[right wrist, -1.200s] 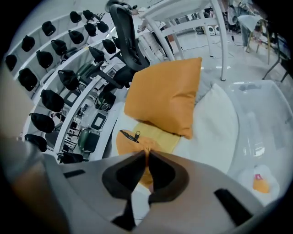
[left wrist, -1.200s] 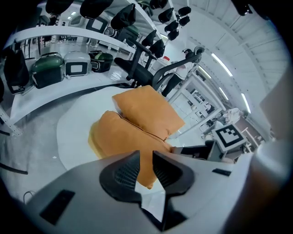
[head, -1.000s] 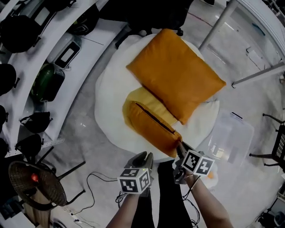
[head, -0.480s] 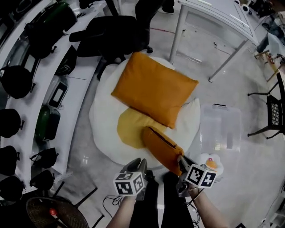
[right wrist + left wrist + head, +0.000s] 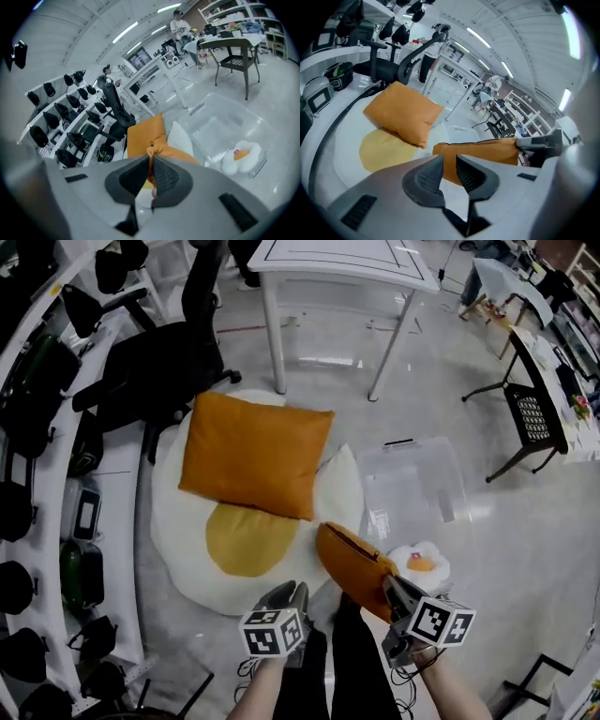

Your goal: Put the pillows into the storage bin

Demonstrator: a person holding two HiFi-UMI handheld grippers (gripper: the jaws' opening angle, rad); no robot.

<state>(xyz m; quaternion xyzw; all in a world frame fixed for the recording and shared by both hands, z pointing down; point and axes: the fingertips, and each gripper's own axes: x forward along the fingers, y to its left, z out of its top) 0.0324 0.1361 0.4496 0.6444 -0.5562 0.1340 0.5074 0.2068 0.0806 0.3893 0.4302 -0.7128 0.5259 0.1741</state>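
A large orange pillow (image 5: 253,451) (image 5: 403,112) lies on a white egg-shaped floor cushion (image 5: 173,521) with a yellow yolk (image 5: 248,538). My right gripper (image 5: 389,585) (image 5: 151,171) is shut on a corner of a smaller orange pillow (image 5: 354,566) (image 5: 483,152) (image 5: 171,152), which hangs off the cushion's near right edge. The clear storage bin (image 5: 417,484) (image 5: 225,126) stands on the floor to the right, beyond the held pillow. My left gripper (image 5: 292,594) (image 5: 449,171) hovers to the left of that pillow, jaws a little apart with nothing between them.
A small egg-shaped plush (image 5: 419,563) (image 5: 241,157) lies beside the bin's near corner. A black office chair (image 5: 169,362) and a white table (image 5: 337,268) stand beyond the cushion. Shelves with dark helmets and bags (image 5: 37,427) run along the left. A mesh chair (image 5: 534,418) is at right.
The right gripper has pulled the smaller pillow off the cushion toward the near right. The head view has swung, so the bin and plush now sit nearer the middle.
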